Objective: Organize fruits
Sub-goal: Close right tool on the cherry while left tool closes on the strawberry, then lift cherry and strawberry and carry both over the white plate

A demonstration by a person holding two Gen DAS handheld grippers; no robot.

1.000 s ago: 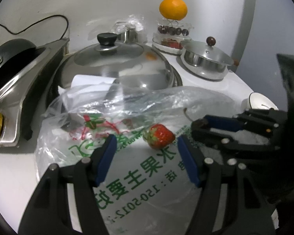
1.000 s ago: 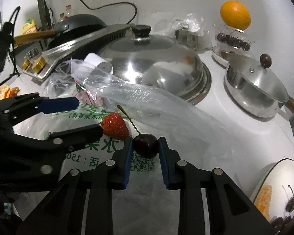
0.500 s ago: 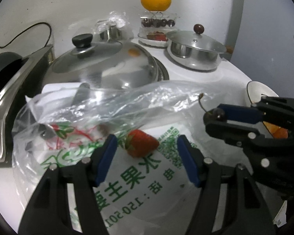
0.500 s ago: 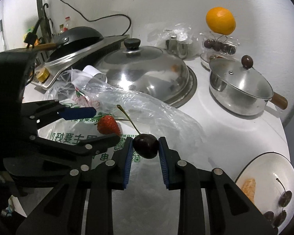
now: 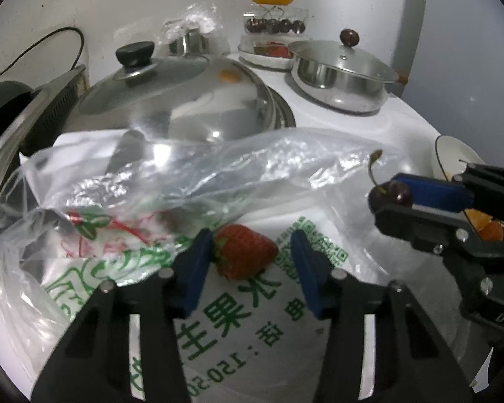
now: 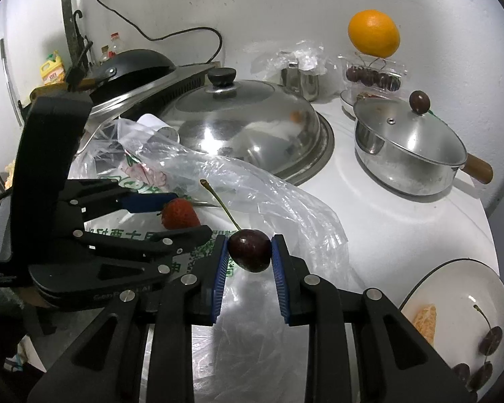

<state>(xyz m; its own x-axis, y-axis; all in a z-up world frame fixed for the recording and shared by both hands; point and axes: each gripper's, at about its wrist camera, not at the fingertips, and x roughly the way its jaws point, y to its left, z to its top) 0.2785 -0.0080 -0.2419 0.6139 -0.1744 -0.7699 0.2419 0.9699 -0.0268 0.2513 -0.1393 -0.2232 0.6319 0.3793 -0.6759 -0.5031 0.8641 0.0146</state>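
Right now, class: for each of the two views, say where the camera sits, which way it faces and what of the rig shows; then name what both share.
Left wrist: on the left gripper, looking forward and down at the strawberry lying on the bag between its closing fingers; the right gripper shows at right.
Right wrist: on the right gripper, looking forward and down at the cherry its fingers pinch; the left gripper shows at left.
Shared: strawberry, cherry, bag, orange.
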